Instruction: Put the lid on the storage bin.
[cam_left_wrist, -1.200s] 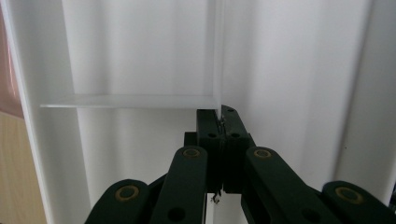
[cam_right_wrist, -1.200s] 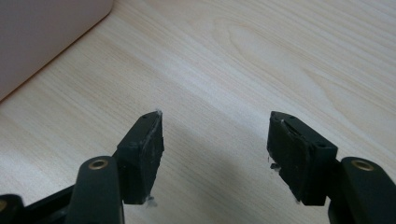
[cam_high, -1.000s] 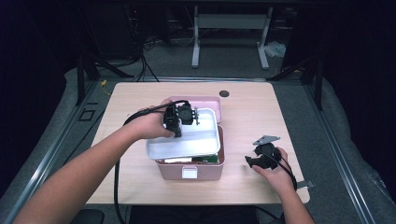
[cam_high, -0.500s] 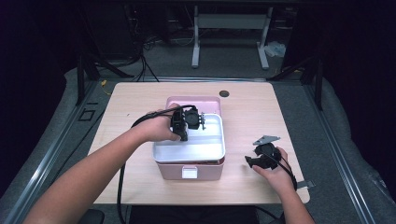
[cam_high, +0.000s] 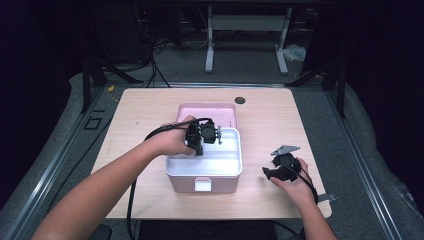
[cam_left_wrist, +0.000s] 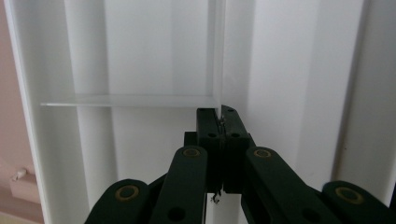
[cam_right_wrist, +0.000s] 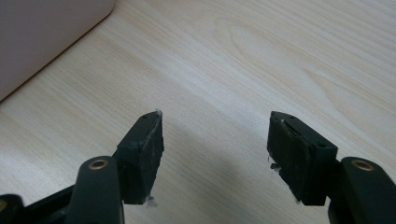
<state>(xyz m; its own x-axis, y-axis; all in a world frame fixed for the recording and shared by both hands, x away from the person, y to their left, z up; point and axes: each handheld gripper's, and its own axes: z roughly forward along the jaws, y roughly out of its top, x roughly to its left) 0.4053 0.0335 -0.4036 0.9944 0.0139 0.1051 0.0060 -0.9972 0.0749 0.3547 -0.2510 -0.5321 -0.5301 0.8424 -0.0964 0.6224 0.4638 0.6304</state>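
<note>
Your left tongs (cam_high: 218, 135) pinch the thin divider wall of the white plastic tray (cam_high: 226, 168), seated in the pink rectangular box (cam_high: 186, 182) mid-surface. Right tongs (cam_high: 266, 173) rest wide, empty, at the box's three o'clock.

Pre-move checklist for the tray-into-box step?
1. Left gripper jaws shut on the divider of the white tray: ok.
2. Tray level over the pink box: ok.
3. Tray fully seated in the box: cannot tell.
4. Lid open behind the tray, out of its way: ok.
5. Right gripper jaws open with nothing between them, over the bare table beside the box: ok.
</note>
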